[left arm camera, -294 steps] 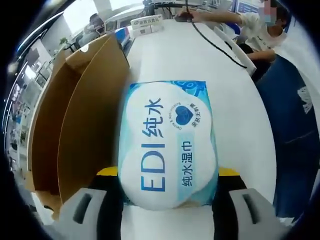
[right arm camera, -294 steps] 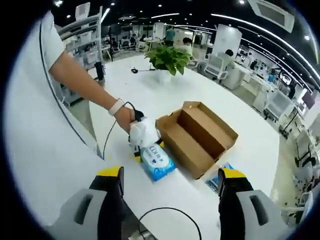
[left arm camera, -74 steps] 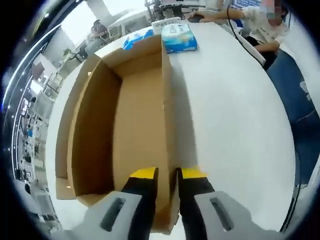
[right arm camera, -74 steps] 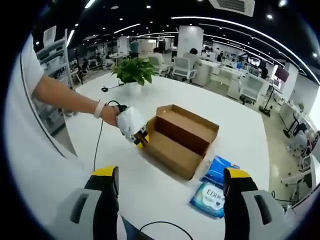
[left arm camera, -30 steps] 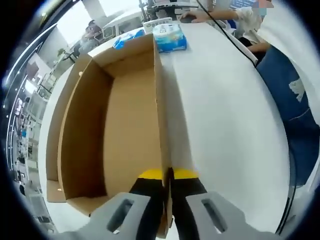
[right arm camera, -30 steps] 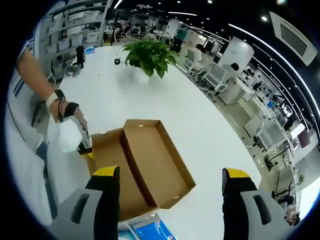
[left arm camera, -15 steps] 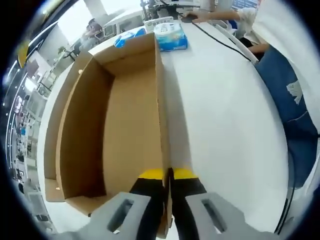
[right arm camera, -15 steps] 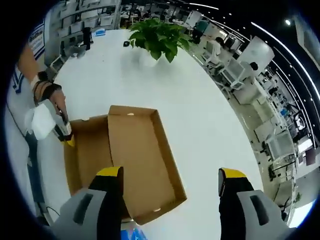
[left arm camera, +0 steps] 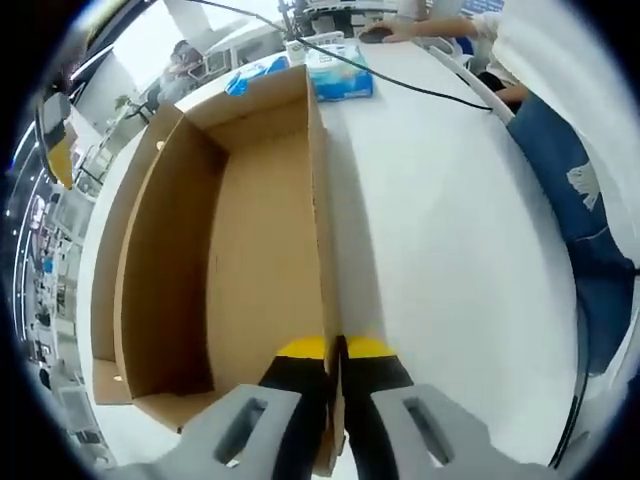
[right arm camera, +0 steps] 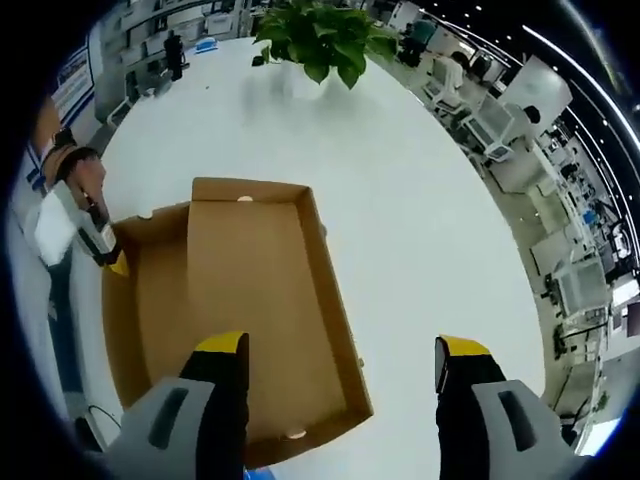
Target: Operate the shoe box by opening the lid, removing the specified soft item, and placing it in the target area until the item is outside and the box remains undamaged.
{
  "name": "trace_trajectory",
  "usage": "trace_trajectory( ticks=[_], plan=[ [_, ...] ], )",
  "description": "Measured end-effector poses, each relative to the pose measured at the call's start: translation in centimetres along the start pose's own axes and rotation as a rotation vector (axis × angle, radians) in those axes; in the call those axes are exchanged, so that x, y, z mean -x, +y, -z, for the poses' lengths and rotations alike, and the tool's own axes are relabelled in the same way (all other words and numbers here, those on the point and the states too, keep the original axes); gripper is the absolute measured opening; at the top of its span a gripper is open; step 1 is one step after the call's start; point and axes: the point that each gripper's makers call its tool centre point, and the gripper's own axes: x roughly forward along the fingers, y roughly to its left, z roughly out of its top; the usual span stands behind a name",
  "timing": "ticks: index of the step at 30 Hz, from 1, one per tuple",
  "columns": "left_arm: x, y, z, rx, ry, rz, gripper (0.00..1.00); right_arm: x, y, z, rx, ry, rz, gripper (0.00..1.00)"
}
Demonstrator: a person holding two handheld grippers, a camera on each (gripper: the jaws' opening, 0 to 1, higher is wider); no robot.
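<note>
— Listing item one: shoe box [left arm camera: 250,250], brown cardboard, open-topped, interior bare, lying on the white table [left arm camera: 450,230]. Who has hold of it?

— Left gripper [left arm camera: 335,350], yellow-tipped jaws pressed together on the box's near side wall, one jaw inside and one outside. In the right gripper view the same gripper [right arm camera: 112,262] sits at the box's [right arm camera: 240,320] left corner, a hand [right arm camera: 70,215] behind it.

— Right gripper?

— Right gripper [right arm camera: 340,350], jaws spread wide, nothing between them, hanging above the box with one jaw over its interior and the other over bare table.

— Soft item?

— Wet-wipe pack [left arm camera: 338,72], blue and white, outside the box, on the table just past its far end. A second blue pack [left arm camera: 255,72] lies beside it.

— Surroundings?

— Black cable [left arm camera: 400,85] across the table near the packs; potted plant [right arm camera: 320,35] at the far end; a seated person's blue garment [left arm camera: 570,190] along the table edge.
</note>
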Motion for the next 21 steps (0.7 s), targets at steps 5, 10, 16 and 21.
trace_trajectory(
  ticks=[5, 10, 16, 21],
  plan=[
    [0.0, 0.1, 0.0, 0.009, 0.002, 0.000, 0.02, -2.0, 0.0, 0.7, -0.003, 0.026, -0.038, 0.73],
    [-0.1, 0.1, 0.0, -0.008, 0.005, -0.007, 0.02, -3.9, -0.5, 1.4, -0.025, 0.063, -0.064, 0.72],
    [-0.2, 0.1, 0.0, 0.005, 0.013, -0.014, 0.02, -5.8, -1.1, 2.1, -0.014, 0.104, -0.108, 0.63],
    [-0.3, 0.1, 0.0, 0.013, 0.009, -0.009, 0.02, -7.0, -1.1, 2.7, 0.006, 0.129, -0.146, 0.56]
  ],
)
